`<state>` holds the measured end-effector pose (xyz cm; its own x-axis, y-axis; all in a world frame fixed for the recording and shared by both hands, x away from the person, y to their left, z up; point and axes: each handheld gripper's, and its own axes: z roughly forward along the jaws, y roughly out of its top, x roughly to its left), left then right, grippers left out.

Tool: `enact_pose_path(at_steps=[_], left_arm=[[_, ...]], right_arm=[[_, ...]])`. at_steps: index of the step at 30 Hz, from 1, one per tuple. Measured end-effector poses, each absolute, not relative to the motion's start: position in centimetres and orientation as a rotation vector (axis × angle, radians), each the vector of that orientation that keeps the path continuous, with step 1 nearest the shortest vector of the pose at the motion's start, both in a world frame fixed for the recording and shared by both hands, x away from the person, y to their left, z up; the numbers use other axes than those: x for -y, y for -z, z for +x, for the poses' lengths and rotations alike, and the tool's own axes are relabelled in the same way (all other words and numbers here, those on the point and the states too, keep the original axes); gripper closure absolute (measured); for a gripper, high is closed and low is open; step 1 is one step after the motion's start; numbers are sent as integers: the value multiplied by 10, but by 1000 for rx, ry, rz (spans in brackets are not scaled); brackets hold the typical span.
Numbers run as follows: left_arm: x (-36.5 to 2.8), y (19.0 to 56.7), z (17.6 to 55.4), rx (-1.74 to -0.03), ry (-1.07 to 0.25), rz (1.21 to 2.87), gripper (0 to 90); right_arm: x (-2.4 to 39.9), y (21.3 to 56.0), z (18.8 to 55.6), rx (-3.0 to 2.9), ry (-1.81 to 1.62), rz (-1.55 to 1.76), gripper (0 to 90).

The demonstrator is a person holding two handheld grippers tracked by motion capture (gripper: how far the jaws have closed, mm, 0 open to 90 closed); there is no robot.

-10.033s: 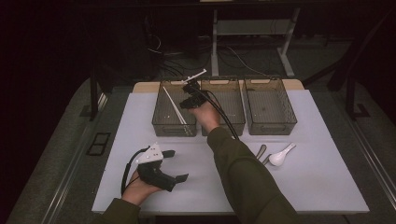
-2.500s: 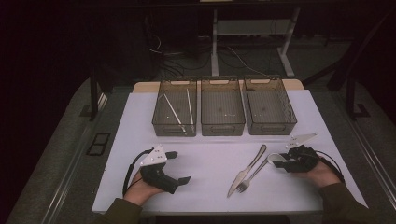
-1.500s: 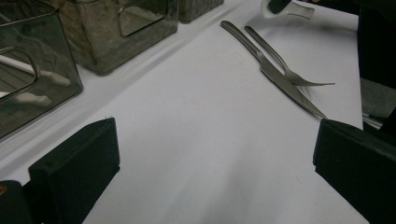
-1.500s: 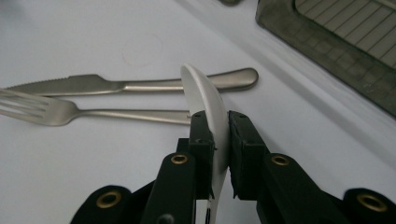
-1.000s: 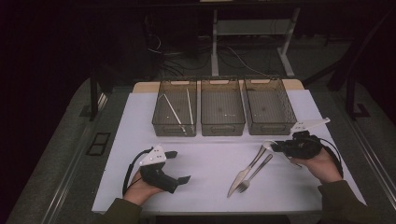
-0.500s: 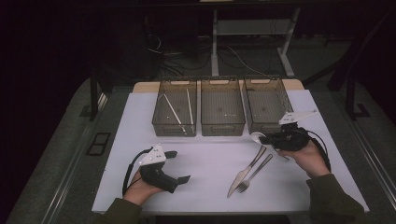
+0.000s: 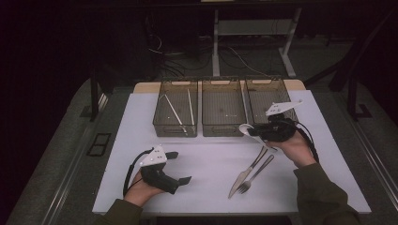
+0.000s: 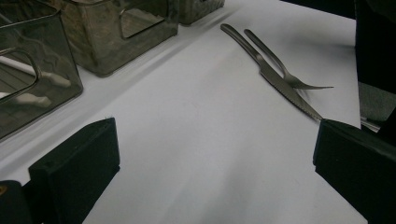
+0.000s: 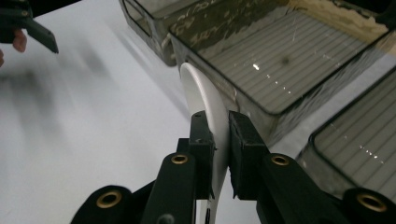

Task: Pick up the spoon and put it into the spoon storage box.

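Since the frame half a second back, the right tool [image 7: 257,131] has carried the white spoon [image 7: 246,129] up and leftward, from over the knife handle toward the front wall of the middle bin; the left tool [image 7: 180,167] has stayed put. Ten seconds back the spoon lay on the worktop [image 7: 211,164] beside the cutlery.

Count, left to right, high view:
- Tools: two, one per hand.
- Left tool: rests low on the worktop near the front-left, held in the left hand [image 7: 141,185]. Jaws stand wide apart, nothing between them; the left gripper view shows bare white surface between the two black pads [image 8: 74,172].
- Bins: three clear smoked ones in a row at the far edge. Left bin [image 7: 176,108] holds two thin pale sticks [image 7: 173,110], lying lengthwise and splayed. Middle bin [image 7: 223,108] and right bin [image 7: 270,96] show ribbed floors with no contents seen.
- Loose cutlery on the worktop: two pieces, one knife [image 7: 247,168] and one fork [image 7: 256,174], side by side, touching or nearly so, angled with handles toward the bins. In the left gripper view the knife [image 8: 275,77] has a serrated edge and the fork [image 8: 285,70] lies just beyond it.
- Spoon: one, white. Right tool is clamped on it; in the right gripper view both pads [image 9: 240,140] press its flat handle edge-on, and the spoon's bowl [image 9: 201,93] rises ahead of the jaws, close against the front corner of the middle bin [image 9: 280,56]. Whether it touches the wall cannot be told.
- Right hand [image 7: 293,145] sits just before the right bin, off the worktop.
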<state>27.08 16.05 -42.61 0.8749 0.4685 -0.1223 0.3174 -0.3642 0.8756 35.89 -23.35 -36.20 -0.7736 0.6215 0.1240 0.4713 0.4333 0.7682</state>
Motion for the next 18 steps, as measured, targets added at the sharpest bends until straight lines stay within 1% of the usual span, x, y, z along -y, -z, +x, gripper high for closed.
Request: enact_pose_path(at_steps=[18], left_arm=[[-159, 426, 270, -573, -171, 1969, 0]], right_arm=[[199, 346, 409, -2504, -1227, 940, 804]])
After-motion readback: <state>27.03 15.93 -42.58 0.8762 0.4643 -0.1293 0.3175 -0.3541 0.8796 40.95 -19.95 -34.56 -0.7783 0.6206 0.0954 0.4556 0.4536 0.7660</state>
